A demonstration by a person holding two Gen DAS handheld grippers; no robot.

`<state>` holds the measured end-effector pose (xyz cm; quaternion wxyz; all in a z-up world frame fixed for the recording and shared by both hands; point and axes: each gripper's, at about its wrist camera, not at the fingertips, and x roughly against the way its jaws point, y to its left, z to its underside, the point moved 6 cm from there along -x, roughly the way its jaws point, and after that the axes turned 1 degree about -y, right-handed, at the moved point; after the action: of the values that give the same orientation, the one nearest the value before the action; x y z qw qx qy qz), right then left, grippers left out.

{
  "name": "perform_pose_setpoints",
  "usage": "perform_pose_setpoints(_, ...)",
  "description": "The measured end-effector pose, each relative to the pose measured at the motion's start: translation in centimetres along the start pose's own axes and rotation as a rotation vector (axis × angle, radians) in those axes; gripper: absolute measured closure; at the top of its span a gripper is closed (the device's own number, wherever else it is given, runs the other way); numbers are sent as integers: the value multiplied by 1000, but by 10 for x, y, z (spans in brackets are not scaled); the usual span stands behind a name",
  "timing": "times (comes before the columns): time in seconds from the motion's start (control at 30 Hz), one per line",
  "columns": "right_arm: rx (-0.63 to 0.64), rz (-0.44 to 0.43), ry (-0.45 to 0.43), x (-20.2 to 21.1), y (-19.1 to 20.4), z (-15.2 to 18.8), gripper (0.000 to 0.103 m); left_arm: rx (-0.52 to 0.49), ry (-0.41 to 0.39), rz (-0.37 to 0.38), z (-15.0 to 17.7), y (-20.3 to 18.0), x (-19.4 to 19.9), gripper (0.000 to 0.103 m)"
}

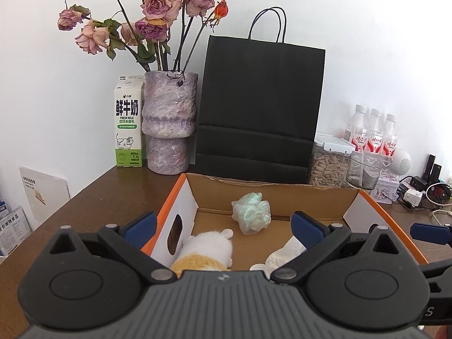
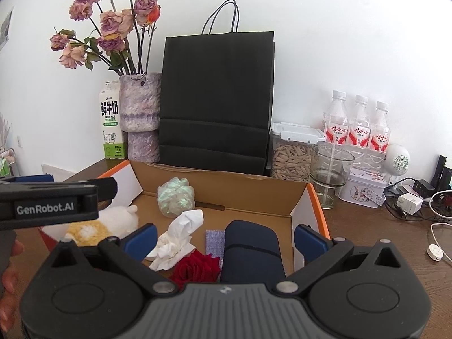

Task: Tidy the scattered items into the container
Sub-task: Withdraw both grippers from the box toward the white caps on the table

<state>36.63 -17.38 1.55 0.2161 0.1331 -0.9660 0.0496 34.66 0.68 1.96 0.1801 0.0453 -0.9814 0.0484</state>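
An open brown cardboard box with orange outer sides [image 2: 254, 195] sits on the dark wooden desk [image 2: 367, 226] in front of a tall black paper bag [image 2: 217, 96]. Both tools hover over its near end with their blue-padded jaws spread wide and holding nothing: the left tool [image 1: 223, 226] over the box's left part, the right tool [image 2: 224, 240] over its right part. Inside the box lie a crumpled pale green plastic wad [image 2: 176, 197] near the far wall, a white and yellow plush toy [image 2: 107, 223] at the left, a crumpled white tissue [image 2: 178, 240] in the middle, a red rose head [image 2: 197, 268], a small grey-purple cloth [image 2: 214, 243] and a dark navy pouch [image 2: 251, 251] at the right.
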Motion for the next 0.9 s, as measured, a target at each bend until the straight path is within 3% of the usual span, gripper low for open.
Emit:
perform_pose_setpoints(0.37,-5,7,16,53,-7,38,0,28,22,-23,24,29,46,0)
perform_pose_setpoints(0.7,10,1,98,81,-4,94,0,22,89,-55,57,59,75,0)
perform_pose_setpoints(0.9,21,-48,126,87,7,106,21,11,126,-42,75,66,80,0)
